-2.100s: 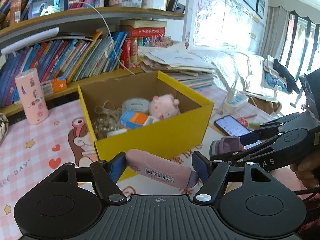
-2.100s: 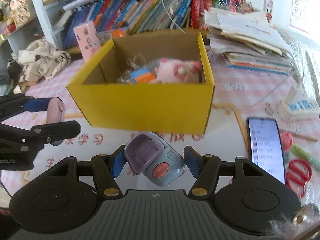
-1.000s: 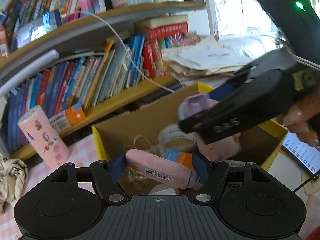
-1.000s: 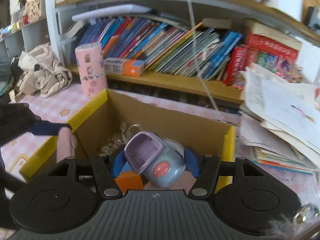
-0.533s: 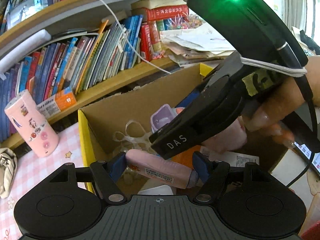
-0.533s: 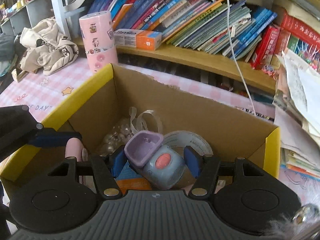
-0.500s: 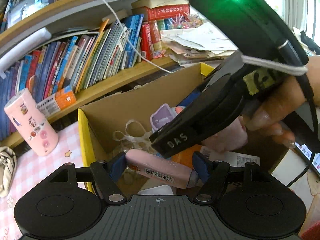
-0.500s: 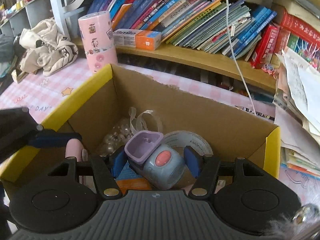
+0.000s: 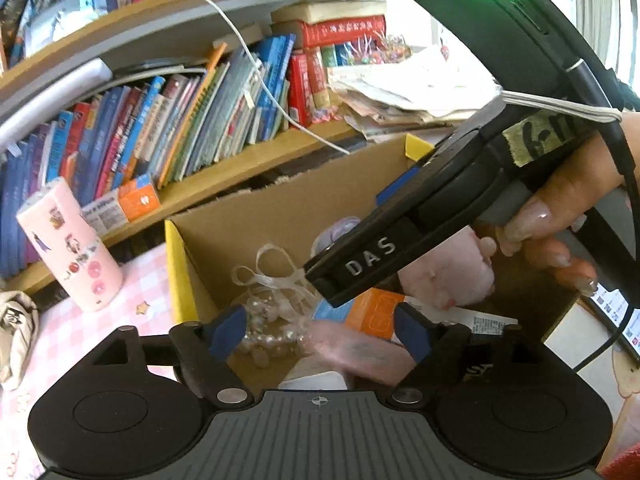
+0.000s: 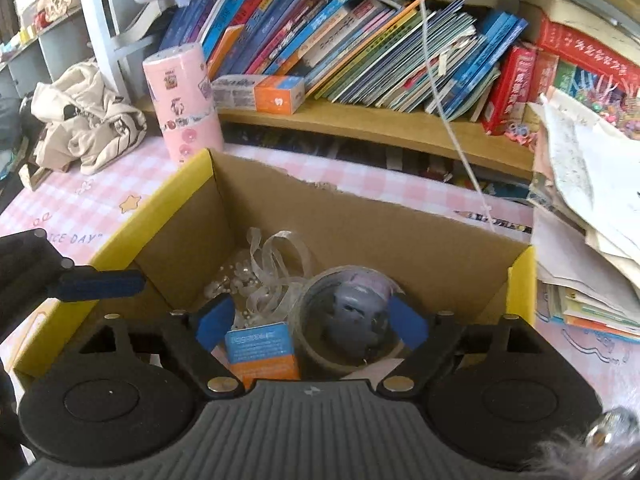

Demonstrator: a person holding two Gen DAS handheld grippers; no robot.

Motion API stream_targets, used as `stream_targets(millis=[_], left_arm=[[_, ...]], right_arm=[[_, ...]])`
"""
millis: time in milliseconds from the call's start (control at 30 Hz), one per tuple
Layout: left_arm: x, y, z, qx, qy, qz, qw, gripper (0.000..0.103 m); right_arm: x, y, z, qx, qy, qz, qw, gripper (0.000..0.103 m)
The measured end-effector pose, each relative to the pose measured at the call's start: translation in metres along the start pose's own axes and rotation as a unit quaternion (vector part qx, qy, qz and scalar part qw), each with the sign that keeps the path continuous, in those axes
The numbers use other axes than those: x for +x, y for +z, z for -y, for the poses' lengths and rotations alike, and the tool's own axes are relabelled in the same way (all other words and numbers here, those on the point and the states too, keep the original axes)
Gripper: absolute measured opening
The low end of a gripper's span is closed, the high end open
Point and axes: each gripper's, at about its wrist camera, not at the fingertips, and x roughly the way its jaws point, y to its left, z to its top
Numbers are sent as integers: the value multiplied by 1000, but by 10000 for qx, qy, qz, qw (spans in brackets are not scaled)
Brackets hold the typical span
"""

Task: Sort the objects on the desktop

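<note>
My left gripper (image 9: 320, 330) hangs over the yellow cardboard box (image 9: 176, 276), its jaws opening. The pink tube (image 9: 352, 346) has left the pads and shows blurred below them, among the box's contents. My right gripper (image 10: 310, 320) is over the same box (image 10: 160, 216), jaws also opening. The purple and blue toy (image 10: 356, 308) is free of its pads and sits blurred inside a tape roll (image 10: 320, 354). A person's hand holds the right gripper (image 9: 380, 248), which crosses the left wrist view. A pink plush (image 9: 452, 272), an orange and blue carton (image 10: 260, 348) and ribbon with pearls (image 10: 276, 264) lie in the box.
A pink sticker-covered cylinder (image 10: 184, 100) stands behind the box's left corner. A shelf of books (image 10: 360, 40) runs along the back, with a white cable hanging down. Loose papers (image 10: 592, 184) are stacked at the right, a cloth bag (image 10: 84, 120) at the left, a phone (image 9: 612, 308) right of the box.
Both grippers' jaws have spread apart. The pink tube has dropped out of the left gripper and the purple and blue toy out of the right one, both down into the box.
</note>
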Motion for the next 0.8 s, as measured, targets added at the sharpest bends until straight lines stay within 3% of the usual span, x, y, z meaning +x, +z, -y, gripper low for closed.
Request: stream_targets(millis=[567, 800], left_arm=[[-74, -12, 2, -239, 339, 570, 9975, 96], [-103, -25, -9, -673, 687, 746, 9926, 97]], right_arm=[[-75, -28, -17, 294, -279, 793, 9960, 95], [-98, -46, -23, 465, -422, 1005, 9929, 97]])
